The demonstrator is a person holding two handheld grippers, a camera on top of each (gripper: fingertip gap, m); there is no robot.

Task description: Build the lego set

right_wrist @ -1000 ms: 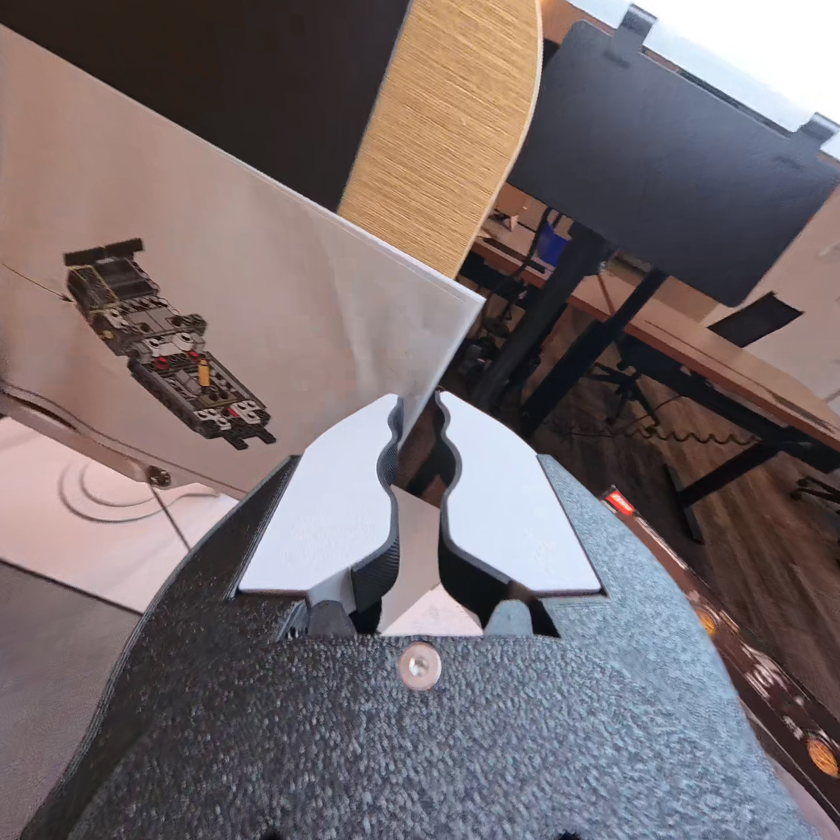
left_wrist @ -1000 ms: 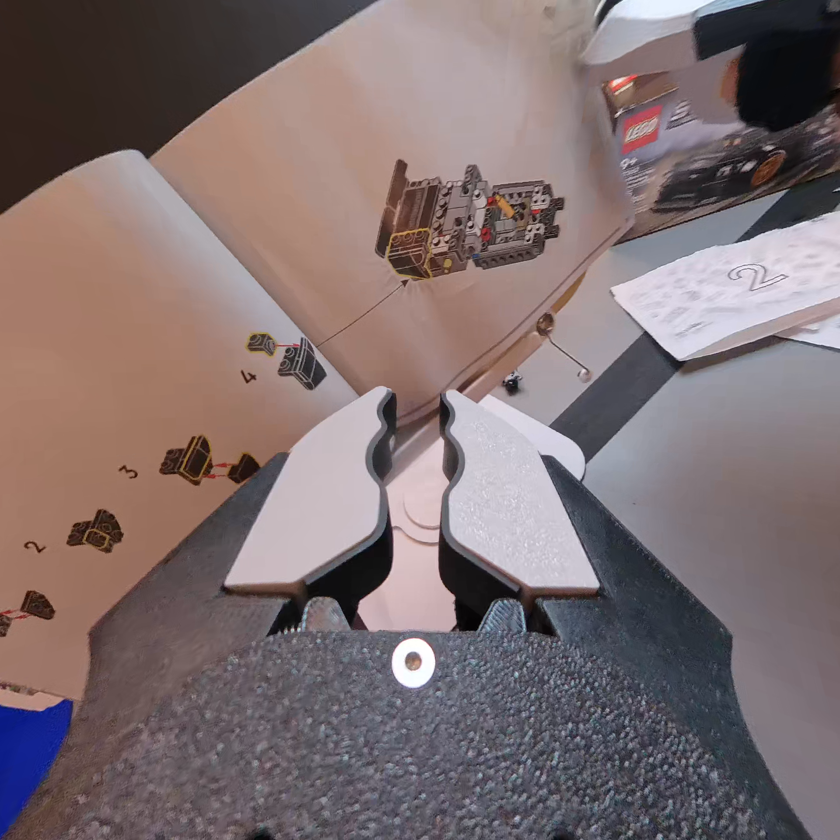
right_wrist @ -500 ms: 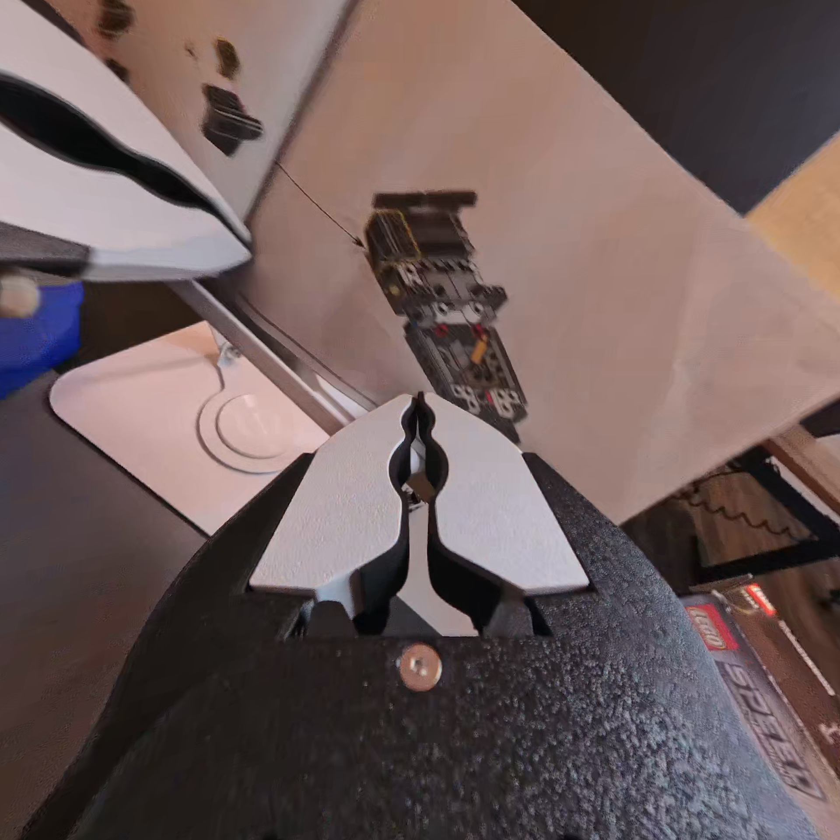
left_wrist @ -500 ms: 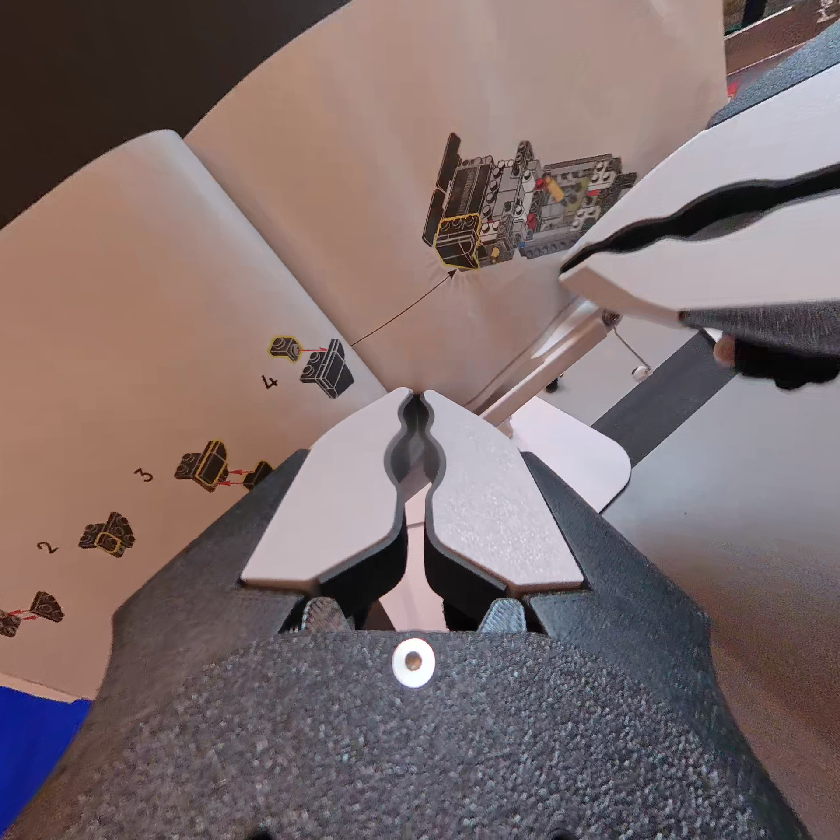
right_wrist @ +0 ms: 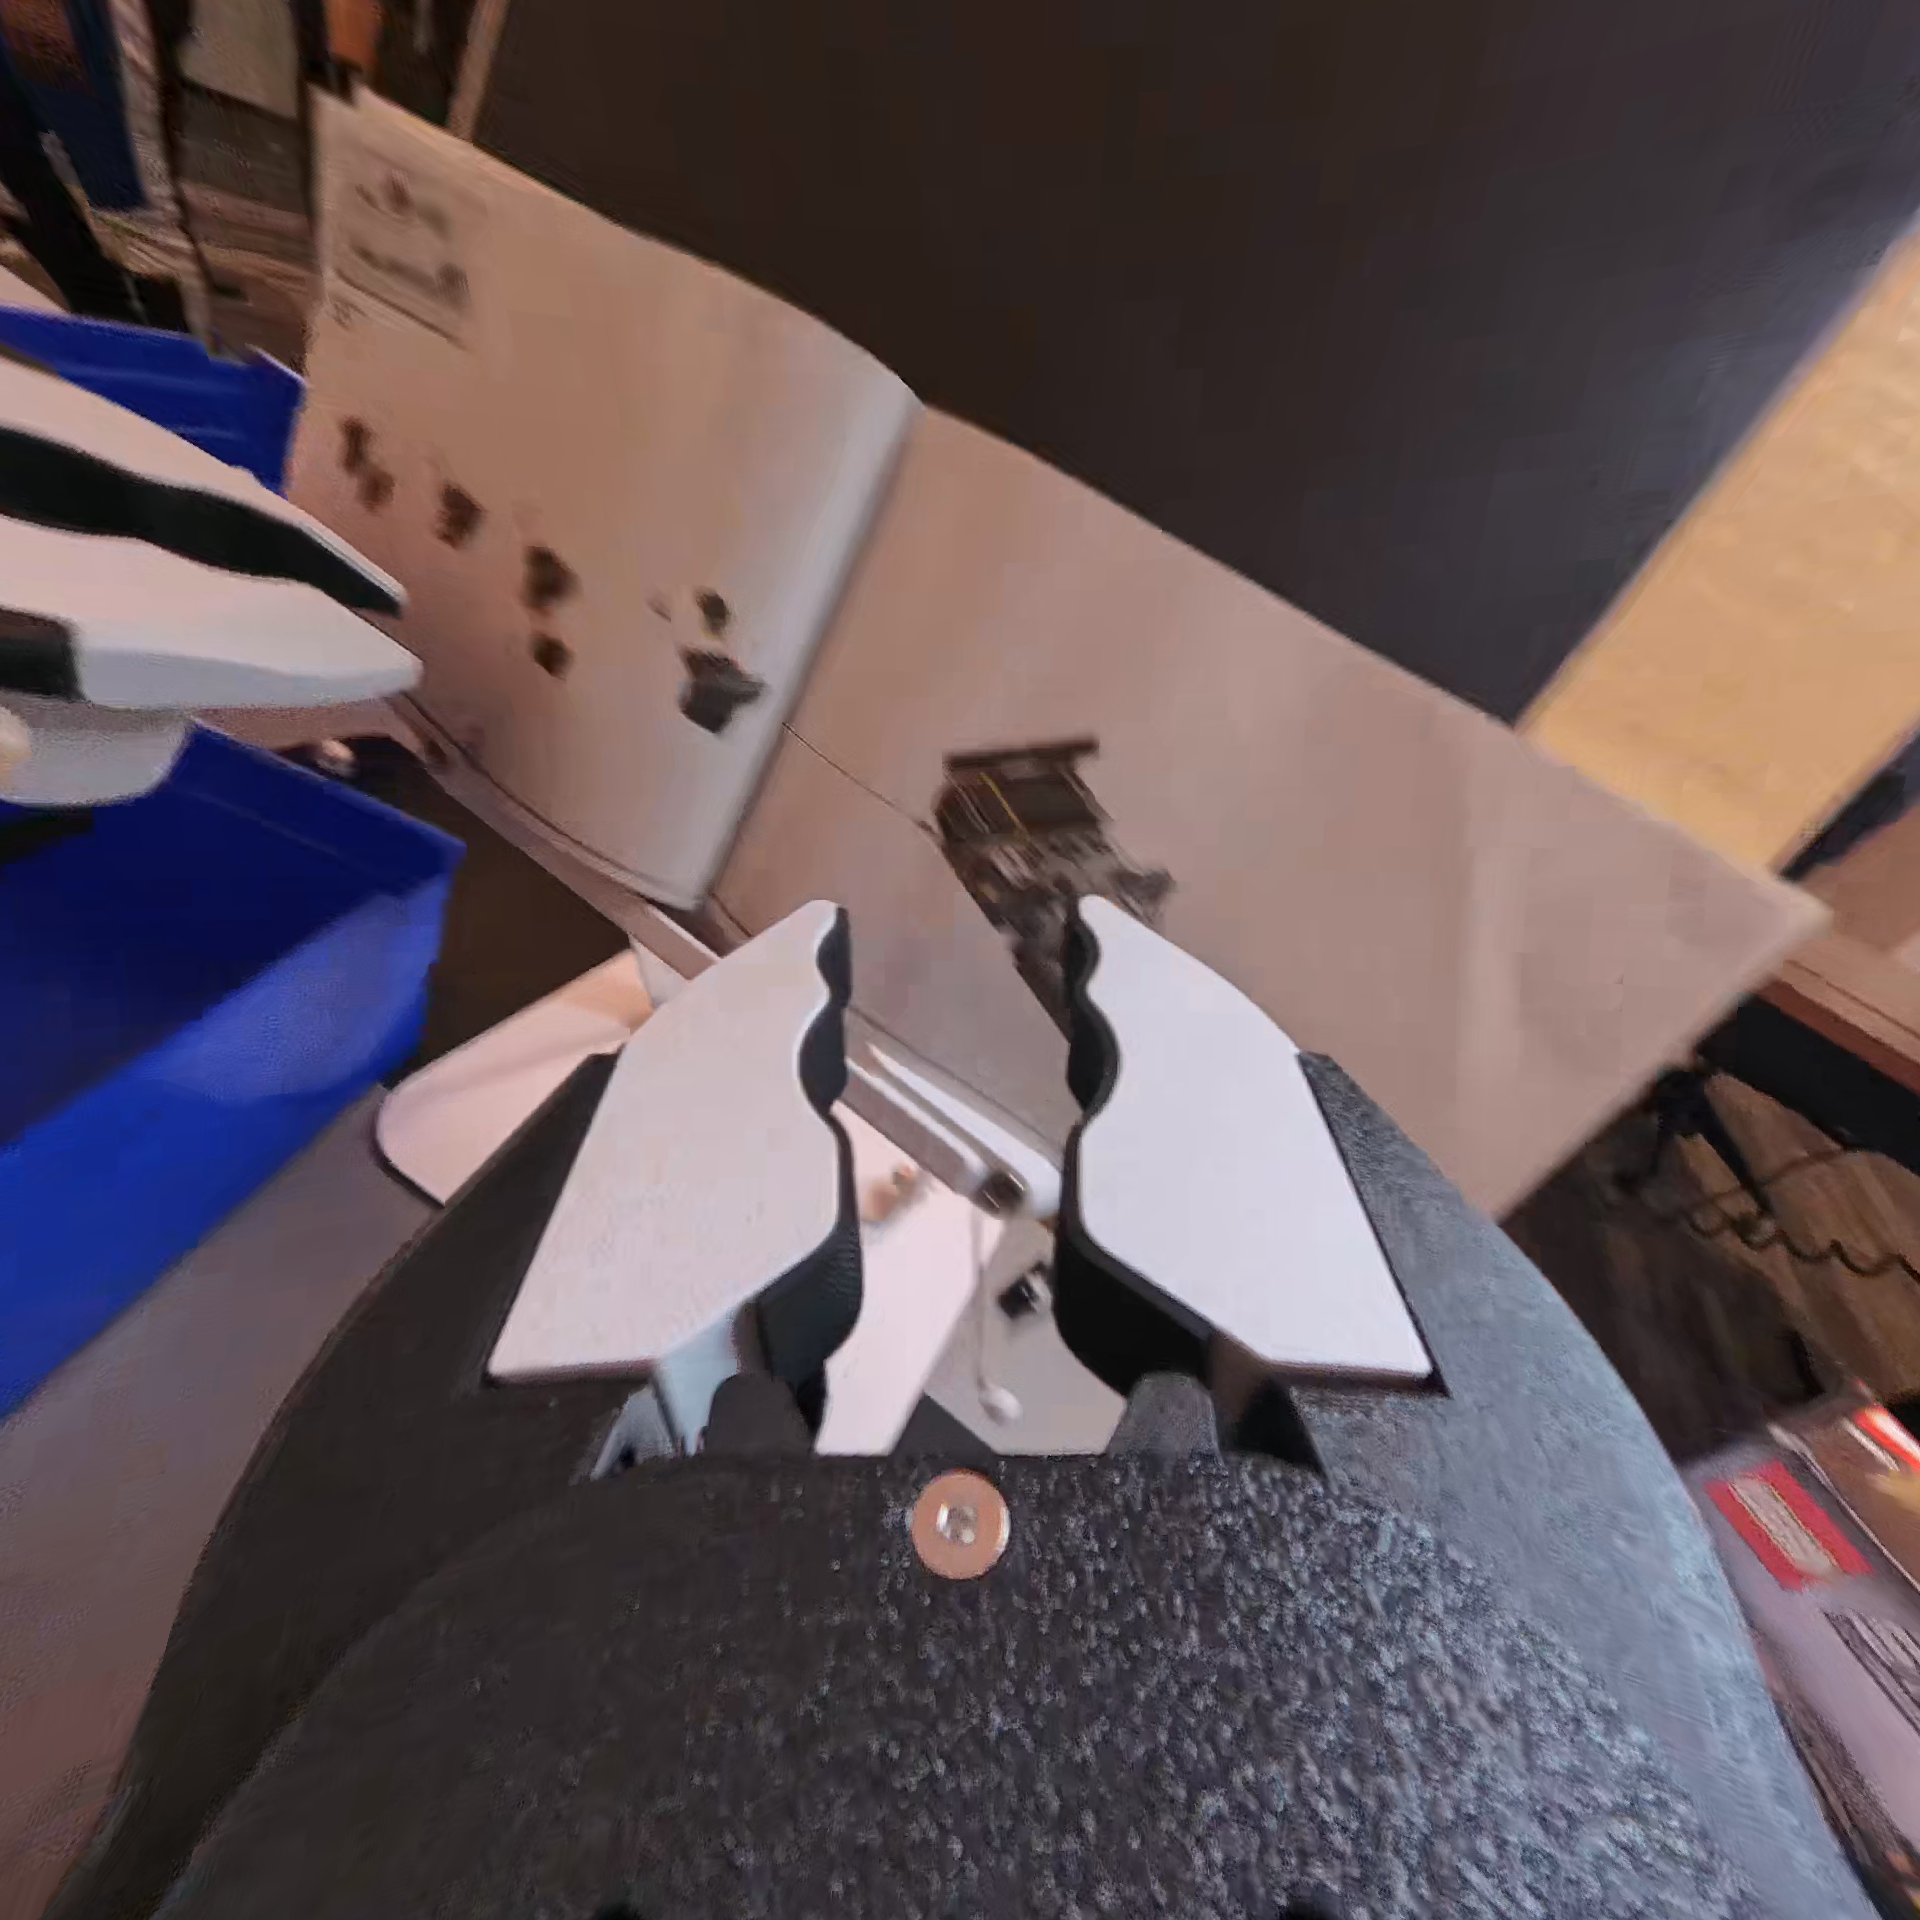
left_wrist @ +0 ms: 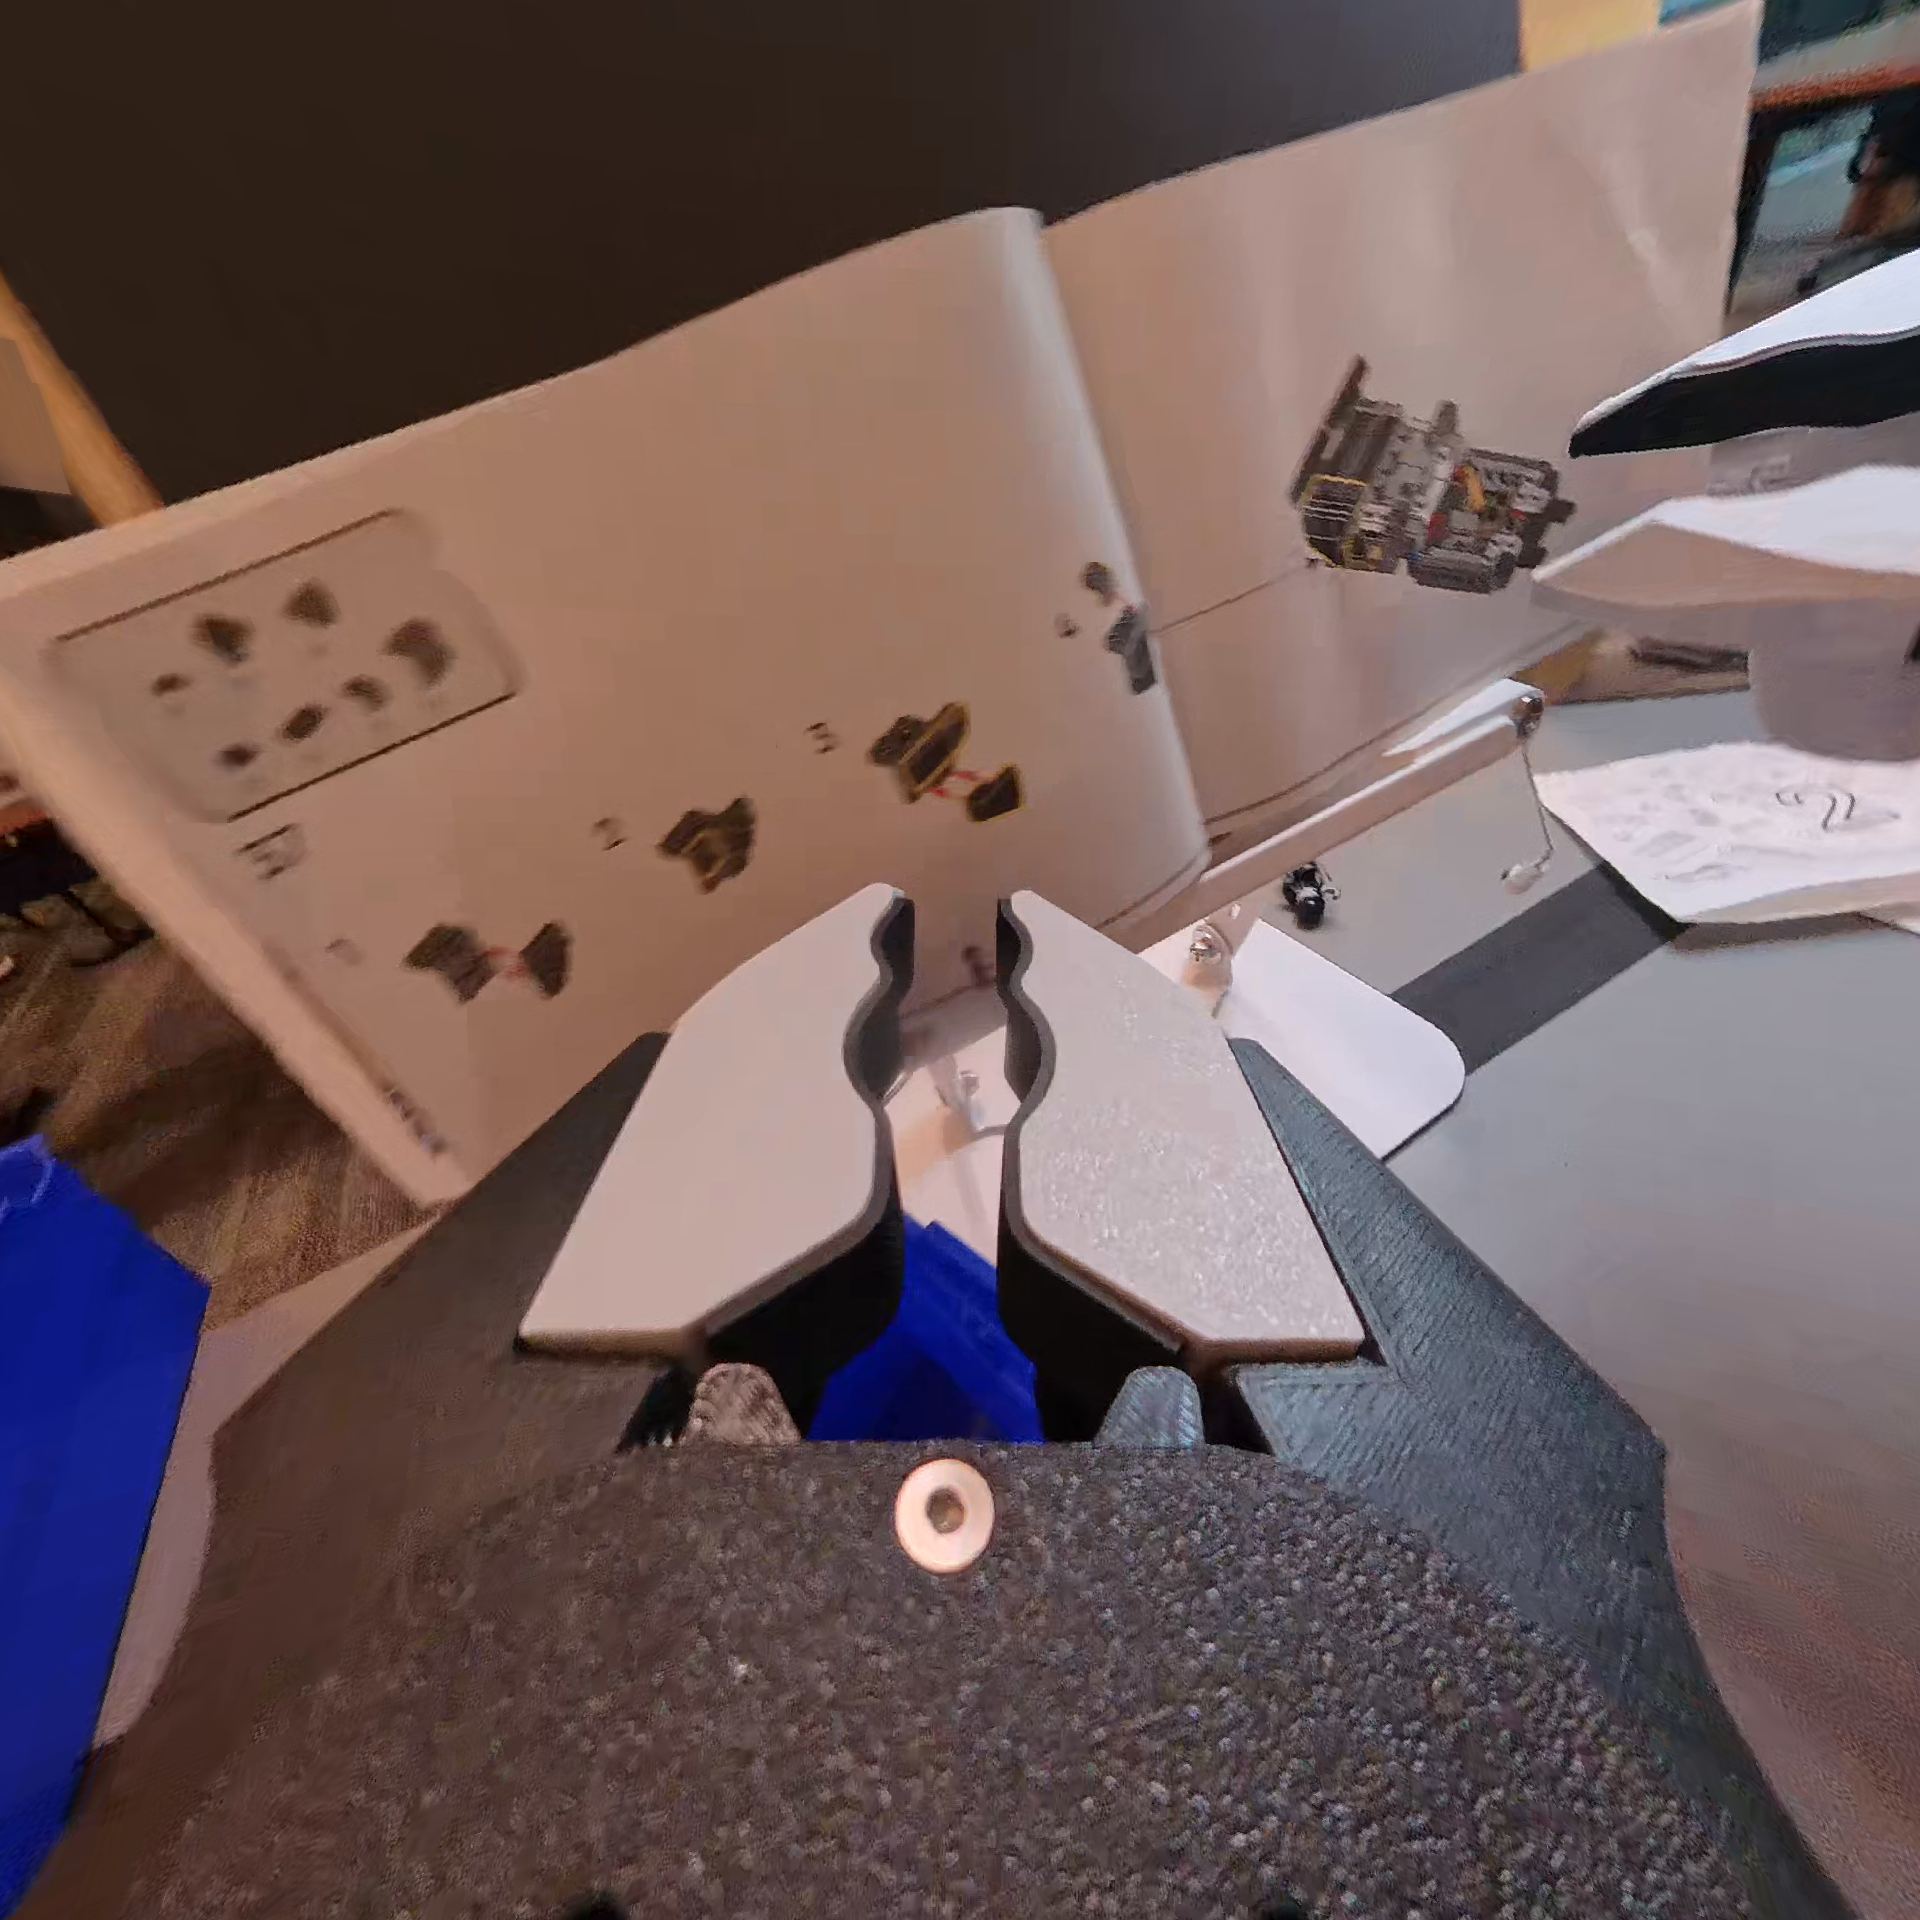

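The left gripper (left_wrist: 954,914) points forward with its two white-faced fingers (left_wrist: 748,1132) a narrow gap apart, nothing between them, its black body filling the near part of its own view. The right gripper (right_wrist: 954,920) has its fingers (right_wrist: 1226,1164) spread wider, also holding nothing. Each shows at the edge of the other's view, tips pointing inward: the right gripper far right, the left gripper far left
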